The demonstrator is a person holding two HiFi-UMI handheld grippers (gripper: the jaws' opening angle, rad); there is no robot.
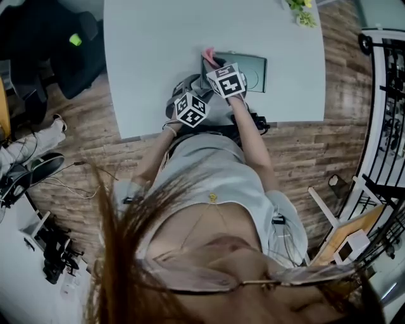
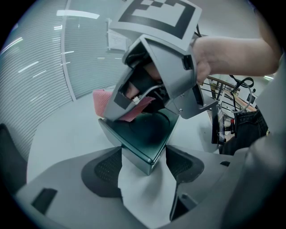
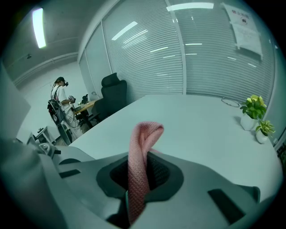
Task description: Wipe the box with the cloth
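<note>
Pink cloth (image 3: 145,134) in right tool (image 3: 142,167), green box (image 2: 149,134) in left tool (image 2: 143,162)

**Clearance, tabletop**

Table (image 1: 145,50): upper left and upper middle of head view bare, open passage. Box (image 1: 250,71) at centre, near lower edge. Left gripper (image 2: 145,157) and right gripper (image 3: 140,179), holding cloth (image 3: 143,134), crowd its left end. Right of box: bare strip. Plants (image 1: 302,12) occupy upper right corner.

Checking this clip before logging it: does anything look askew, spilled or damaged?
Nothing spilled or damaged. One oddity: the left claw grips the box by a single corner, so the box sits diagonally between the jaws. The cloth in the right claw stands up in a folded loop.
</note>
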